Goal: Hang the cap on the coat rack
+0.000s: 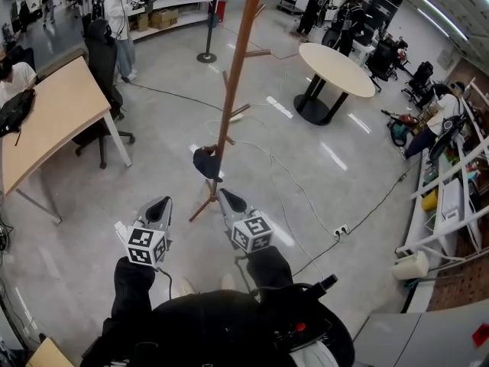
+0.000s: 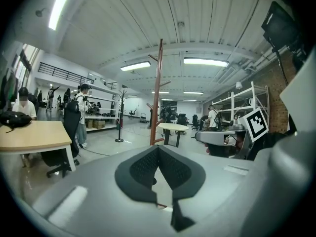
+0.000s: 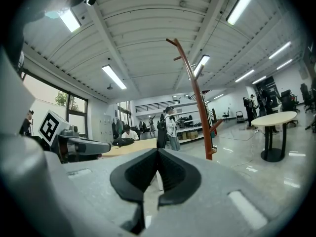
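Observation:
The brown wooden coat rack [image 1: 231, 82] stands on the grey floor straight ahead of me. A dark cap [image 1: 205, 163] hangs low on the rack, beside the pole just above its legs. My left gripper [image 1: 160, 203] and right gripper [image 1: 226, 196] are both shut and hold nothing. They point toward the rack's base, just short of the cap. In the left gripper view the jaws [image 2: 158, 148] meet with the rack's pole [image 2: 156, 93] behind them. The right gripper view shows the closed jaws [image 3: 158, 153] with the rack [image 3: 198, 102] rising to their right.
A wooden desk [image 1: 53, 121] and a black office chair [image 1: 101, 52] stand at the left. A round white table [image 1: 336, 67] is at the back right. A cable and power strip [image 1: 341, 229] lie on the floor, with shelves [image 1: 451, 197] along the right. People stand at the back.

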